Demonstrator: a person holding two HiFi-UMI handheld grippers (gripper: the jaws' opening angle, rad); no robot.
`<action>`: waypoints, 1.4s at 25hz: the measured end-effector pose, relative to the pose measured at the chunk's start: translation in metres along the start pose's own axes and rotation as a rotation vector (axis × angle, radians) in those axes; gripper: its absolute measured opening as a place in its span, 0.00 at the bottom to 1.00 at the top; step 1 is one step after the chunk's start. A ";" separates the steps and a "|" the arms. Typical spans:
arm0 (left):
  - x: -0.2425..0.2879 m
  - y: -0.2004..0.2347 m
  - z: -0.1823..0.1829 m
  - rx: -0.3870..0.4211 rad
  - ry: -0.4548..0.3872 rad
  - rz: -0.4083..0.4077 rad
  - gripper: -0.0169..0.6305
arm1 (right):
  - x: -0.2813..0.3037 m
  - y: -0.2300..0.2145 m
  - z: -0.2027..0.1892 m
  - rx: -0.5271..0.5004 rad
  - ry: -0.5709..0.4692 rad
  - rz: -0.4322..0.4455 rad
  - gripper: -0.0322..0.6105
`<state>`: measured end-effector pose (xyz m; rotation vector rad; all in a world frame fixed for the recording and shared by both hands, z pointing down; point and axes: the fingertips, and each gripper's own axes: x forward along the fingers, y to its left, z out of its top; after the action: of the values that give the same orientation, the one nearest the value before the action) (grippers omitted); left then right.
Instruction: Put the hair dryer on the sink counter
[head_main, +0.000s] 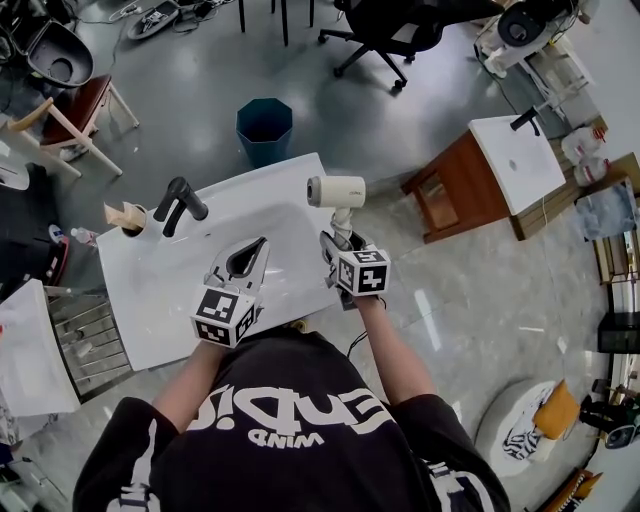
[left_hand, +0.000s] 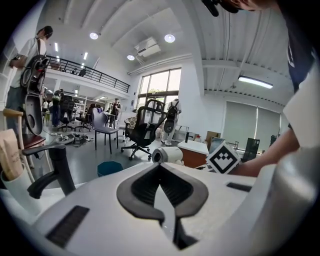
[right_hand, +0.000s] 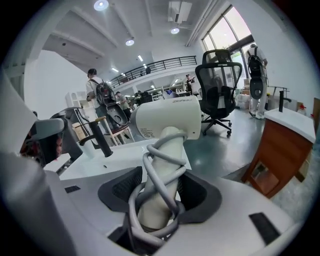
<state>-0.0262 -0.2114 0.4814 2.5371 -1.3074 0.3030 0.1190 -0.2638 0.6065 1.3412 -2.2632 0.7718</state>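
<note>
The cream hair dryer (head_main: 336, 190) stands upright over the right edge of the white sink counter (head_main: 150, 290). Its grey cord is wound round the handle. My right gripper (head_main: 340, 242) is shut on that handle from below; in the right gripper view the handle and cord (right_hand: 162, 170) fill the space between the pads, with the dryer's head (right_hand: 167, 120) above. My left gripper (head_main: 258, 246) hovers over the basin with its jaws shut and nothing between them (left_hand: 160, 166). The dryer (left_hand: 167, 155) shows beyond it to the right.
A black faucet (head_main: 180, 203) and a white cup of brushes (head_main: 128, 216) stand at the counter's back left. Beyond the counter is a blue bin (head_main: 265, 130). A wooden cabinet with a second basin (head_main: 470, 185) stands to the right, a metal rack (head_main: 90, 340) to the left.
</note>
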 end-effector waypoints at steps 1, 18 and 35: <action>0.001 0.000 -0.001 -0.001 0.002 0.000 0.04 | 0.005 -0.003 -0.001 -0.009 0.016 -0.002 0.42; 0.013 0.010 -0.007 -0.029 0.027 0.031 0.04 | 0.058 -0.018 -0.019 -0.103 0.199 0.022 0.42; 0.013 0.016 -0.012 -0.052 0.033 0.057 0.04 | 0.074 -0.015 -0.022 -0.204 0.280 0.028 0.42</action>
<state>-0.0328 -0.2263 0.4991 2.4451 -1.3586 0.3164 0.0991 -0.3047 0.6708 1.0407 -2.0787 0.6711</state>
